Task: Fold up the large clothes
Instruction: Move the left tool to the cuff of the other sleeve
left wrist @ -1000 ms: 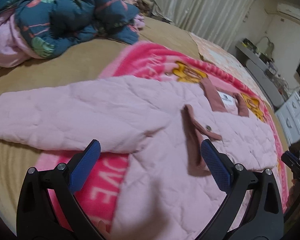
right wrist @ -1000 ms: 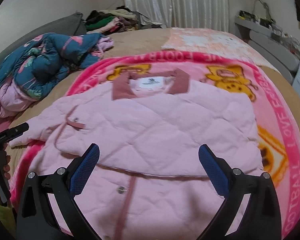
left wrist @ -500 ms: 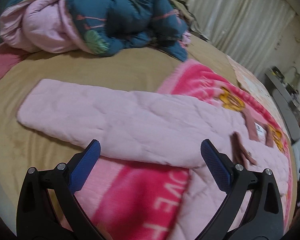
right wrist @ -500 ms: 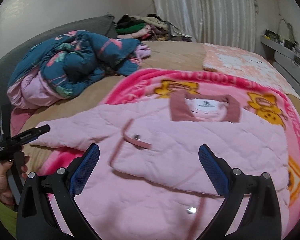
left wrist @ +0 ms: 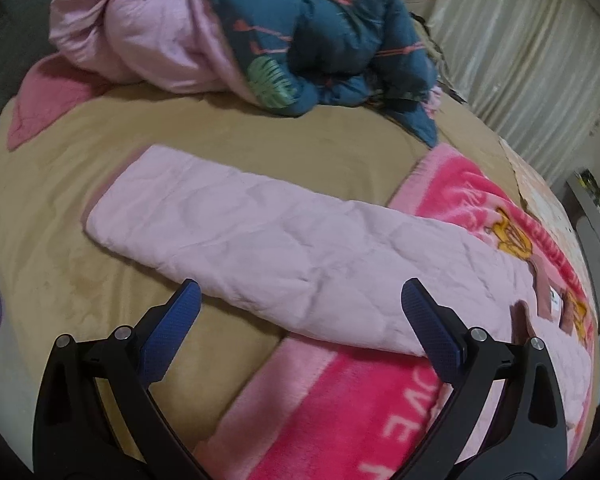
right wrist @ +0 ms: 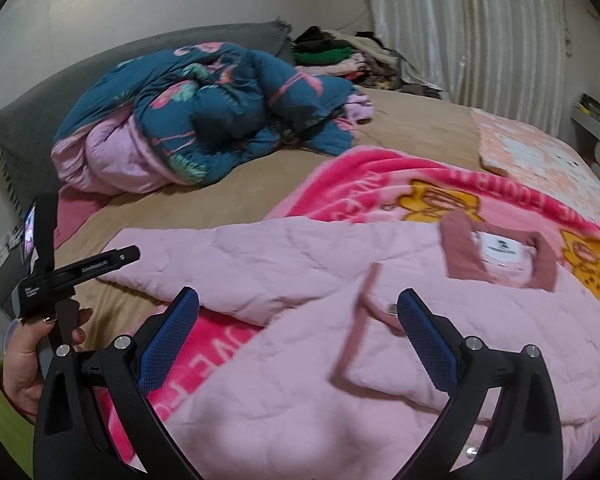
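– Where is the pink jacket (right wrist: 400, 320)?
– Flat on the pink blanket (right wrist: 360, 184), one sleeve (left wrist: 260, 240) out over the bed (left wrist: 80, 168).
– Both tools?
– Left gripper (left wrist: 300, 324) and right gripper (right wrist: 298, 328) wide open, holding nothing.
– Heavy?
– Looks soft, puffy and floppy; pinch the sleeve's end

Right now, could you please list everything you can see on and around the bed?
quilted jacket: one, pale pink, flat on the blanket, sleeve stretched onto the tan bed
blanket: one, hot pink, under the jacket
bed cover: tan
duvet: one, teal floral with pink lining, bunched at the back
clothes pile: mixed colours, far corner
curtain: white, behind
left gripper: black with blue fingers, open
right gripper: same, open
hand: one, holding the left gripper
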`<state>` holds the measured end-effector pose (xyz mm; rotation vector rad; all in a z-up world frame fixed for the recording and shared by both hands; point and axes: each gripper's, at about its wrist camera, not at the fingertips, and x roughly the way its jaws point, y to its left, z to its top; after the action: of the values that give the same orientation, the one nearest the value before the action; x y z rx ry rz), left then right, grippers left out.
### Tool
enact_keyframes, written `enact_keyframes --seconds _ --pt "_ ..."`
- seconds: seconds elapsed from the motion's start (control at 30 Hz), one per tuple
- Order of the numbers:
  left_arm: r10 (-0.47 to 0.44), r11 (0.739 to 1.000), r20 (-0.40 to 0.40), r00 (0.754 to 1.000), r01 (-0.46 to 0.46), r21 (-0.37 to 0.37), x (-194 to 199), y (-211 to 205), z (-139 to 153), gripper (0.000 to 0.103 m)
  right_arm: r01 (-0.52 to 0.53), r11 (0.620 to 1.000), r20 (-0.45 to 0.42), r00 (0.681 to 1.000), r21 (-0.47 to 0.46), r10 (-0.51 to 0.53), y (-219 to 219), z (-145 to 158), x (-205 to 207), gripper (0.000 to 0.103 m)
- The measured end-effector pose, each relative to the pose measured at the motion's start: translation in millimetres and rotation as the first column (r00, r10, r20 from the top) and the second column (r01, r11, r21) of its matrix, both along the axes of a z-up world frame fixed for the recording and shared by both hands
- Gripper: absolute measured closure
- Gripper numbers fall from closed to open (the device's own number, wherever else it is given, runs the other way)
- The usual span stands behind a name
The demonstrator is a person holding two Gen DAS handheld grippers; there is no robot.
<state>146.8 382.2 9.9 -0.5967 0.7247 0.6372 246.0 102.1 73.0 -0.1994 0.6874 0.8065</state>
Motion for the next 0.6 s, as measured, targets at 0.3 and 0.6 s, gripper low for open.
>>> enact_keyframes --seconds 0.3,0.6 --pt "0.069 0.995 -0.019 0.997 -0.07 -0.072 -10.4 28.1 -21.7 0.009 -0.102 0.993 -0.011 0.995 -0.052 0.101 54.6 -14.4 -13.1 0.004" --pt "0.13 0.988 -0.08 0.988 -0.136 -0.074 -16.4 54.1 -45.9 0.009 -0.191 0.977 -0.049 0.981 -0.098 0.186 106.0 -36.8 -18.2 0.004"
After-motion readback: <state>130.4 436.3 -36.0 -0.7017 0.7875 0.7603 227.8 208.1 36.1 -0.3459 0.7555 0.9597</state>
